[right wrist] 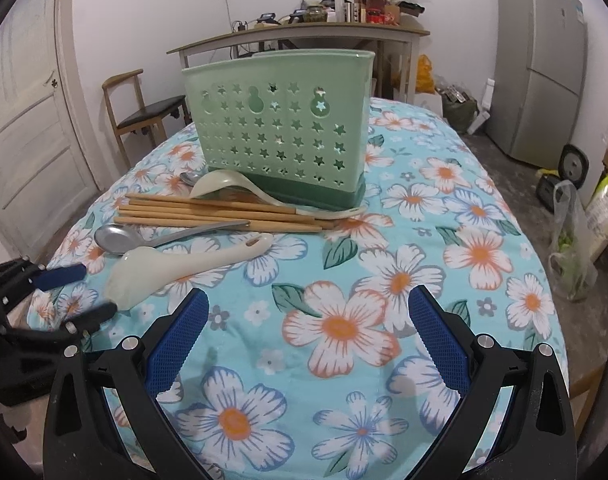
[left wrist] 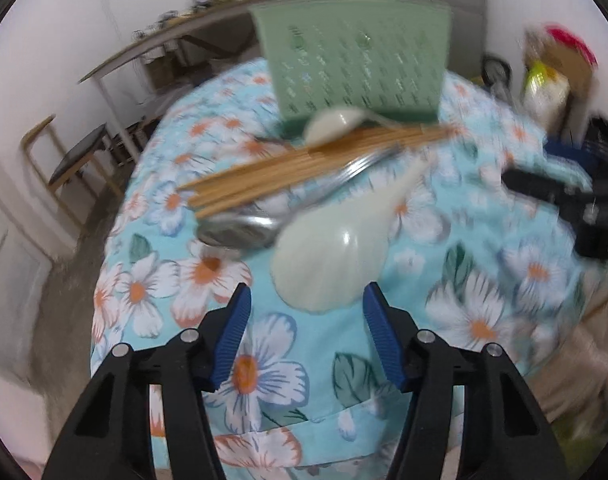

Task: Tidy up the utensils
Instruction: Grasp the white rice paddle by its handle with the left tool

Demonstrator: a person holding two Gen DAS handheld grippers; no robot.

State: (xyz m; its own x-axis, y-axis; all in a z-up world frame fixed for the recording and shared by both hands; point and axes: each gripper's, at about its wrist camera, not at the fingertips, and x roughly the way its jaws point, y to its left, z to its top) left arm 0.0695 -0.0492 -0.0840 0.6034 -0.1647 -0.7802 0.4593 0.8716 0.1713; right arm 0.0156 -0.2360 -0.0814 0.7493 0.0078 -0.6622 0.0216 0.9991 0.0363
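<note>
A green utensil holder (right wrist: 281, 136) with star holes stands on the floral tablecloth; it also shows blurred in the left wrist view (left wrist: 356, 64). In front of it lie a white ladle (right wrist: 239, 190), several wooden chopsticks (right wrist: 219, 212), a metal spoon (right wrist: 119, 238) and a cream rice paddle (right wrist: 175, 270). My left gripper (left wrist: 306, 304) is open, its fingers on either side of the paddle's head (left wrist: 330, 256); it also shows in the right wrist view (right wrist: 79, 292). My right gripper (right wrist: 308, 308) is open and empty above bare cloth.
A wooden chair (right wrist: 143, 108) and a long side table with clutter (right wrist: 304, 28) stand behind the table. A grey fridge (right wrist: 544, 64) is at the right, with bags (right wrist: 572, 240) on the floor. A door (right wrist: 27, 112) is at the left.
</note>
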